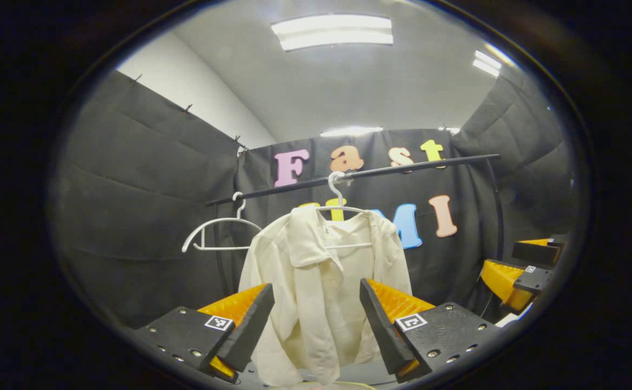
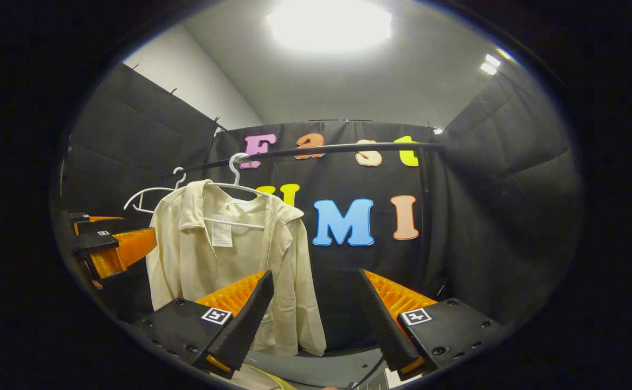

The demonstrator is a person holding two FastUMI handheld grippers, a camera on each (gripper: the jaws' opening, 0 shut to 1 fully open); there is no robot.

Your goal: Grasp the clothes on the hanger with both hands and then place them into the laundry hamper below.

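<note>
Left gripper view, writing: square black-and-white marker tags sit on both fingers of the left claw (image 1: 316, 319); no brand is readable on the shirt.
Right gripper view, writing: a white label (image 2: 221, 234) hangs inside the shirt's neck, its print too small to make out.
Empty hanger: a white hanger (image 1: 219, 230) hangs on the black rail (image 1: 359, 174), left of the shirt.
Shirt look: cream collared shirt (image 1: 316, 281), long sleeves, front open, draped on a second white hanger (image 1: 339, 208) whose hook is over the rail.
Shirt place: hanging from the rail, well apart from both claws.
Left claw: fingers spread wide, nothing between them, the shirt seen through the gap.
Right claw (image 2: 316, 314): fingers spread wide, gripping nothing, shirt off to its left.
Cut off: the shirt's hem is cut off at the lower edge of the left gripper view; the other claw's orange fingers peek in at the side of each view.
</note>
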